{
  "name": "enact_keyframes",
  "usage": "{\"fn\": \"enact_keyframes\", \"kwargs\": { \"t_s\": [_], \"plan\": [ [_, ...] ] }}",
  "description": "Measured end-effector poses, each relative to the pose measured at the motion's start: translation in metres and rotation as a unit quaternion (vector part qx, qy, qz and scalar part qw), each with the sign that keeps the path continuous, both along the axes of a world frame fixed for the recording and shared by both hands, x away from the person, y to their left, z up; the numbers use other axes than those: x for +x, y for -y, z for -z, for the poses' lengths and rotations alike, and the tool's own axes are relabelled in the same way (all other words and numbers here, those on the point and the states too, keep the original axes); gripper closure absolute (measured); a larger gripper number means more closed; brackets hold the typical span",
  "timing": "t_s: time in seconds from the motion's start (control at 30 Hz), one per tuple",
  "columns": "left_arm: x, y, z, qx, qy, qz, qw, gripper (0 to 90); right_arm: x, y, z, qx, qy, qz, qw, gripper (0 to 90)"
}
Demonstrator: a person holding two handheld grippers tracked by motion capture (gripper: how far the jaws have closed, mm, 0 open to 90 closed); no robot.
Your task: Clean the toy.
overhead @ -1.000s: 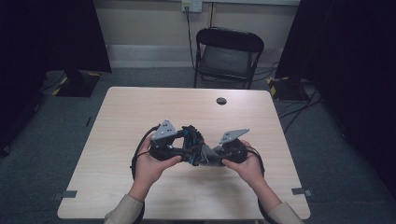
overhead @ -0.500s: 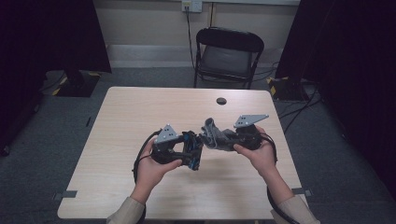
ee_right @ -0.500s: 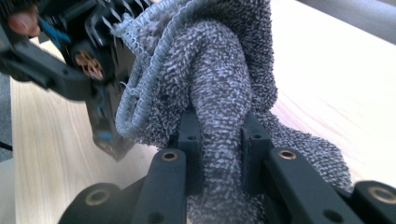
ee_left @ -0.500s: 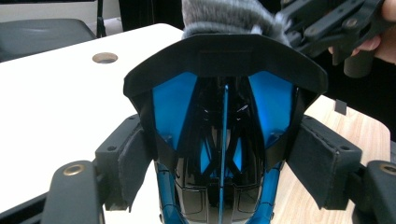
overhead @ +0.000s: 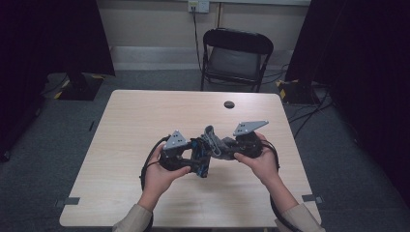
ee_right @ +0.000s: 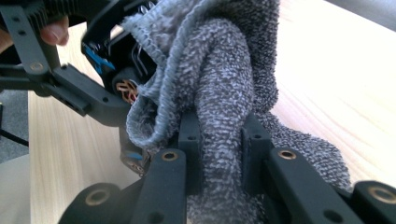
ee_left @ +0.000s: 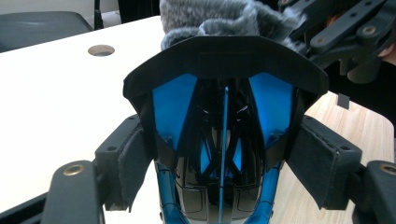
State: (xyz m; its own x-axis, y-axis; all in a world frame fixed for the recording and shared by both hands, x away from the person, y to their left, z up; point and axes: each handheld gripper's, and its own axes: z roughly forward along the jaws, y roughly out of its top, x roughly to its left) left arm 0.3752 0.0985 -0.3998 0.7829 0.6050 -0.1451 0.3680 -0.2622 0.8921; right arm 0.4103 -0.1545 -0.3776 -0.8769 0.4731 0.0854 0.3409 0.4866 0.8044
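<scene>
My left gripper (overhead: 196, 158) is shut on a black and blue plastic object (overhead: 203, 163), held above the table's front middle. In the left gripper view the object (ee_left: 224, 116) sits squeezed between the pads (ee_left: 133, 163) of my left gripper (ee_left: 224, 158). A grey fuzzy cloth (overhead: 215, 141) is pinched in my right gripper (overhead: 225, 149) and lies against the object's far end. The cloth (ee_right: 224, 88) bunches up between the jaws of my right gripper (ee_right: 219, 140) and touches the object (ee_right: 116, 70). From the left gripper view, the cloth (ee_left: 224, 16) shows just behind the object.
The light wooden table (overhead: 145, 125) has a round cable hole (overhead: 228, 104) near its far edge, also seen as a hole (ee_left: 101, 50) at upper left. A black folding chair (overhead: 237, 53) stands behind the table. Dark curtains flank both sides.
My right gripper rose and shifted right with the cloth, drawing it along the object. The left gripper stayed nearly still with the object.
</scene>
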Motion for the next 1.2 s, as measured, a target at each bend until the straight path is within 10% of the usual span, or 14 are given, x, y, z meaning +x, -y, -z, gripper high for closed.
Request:
{"fn": "enact_keyframes", "kwargs": {
  "t_s": [1.2],
  "plan": [
    [-0.002,-0.003,-0.016,-0.016,0.019,0.000,0.9997,25.2,-0.008,-0.018,0.059,-0.057,-0.045,-0.019,0.9972,75.0]
  ]
}}
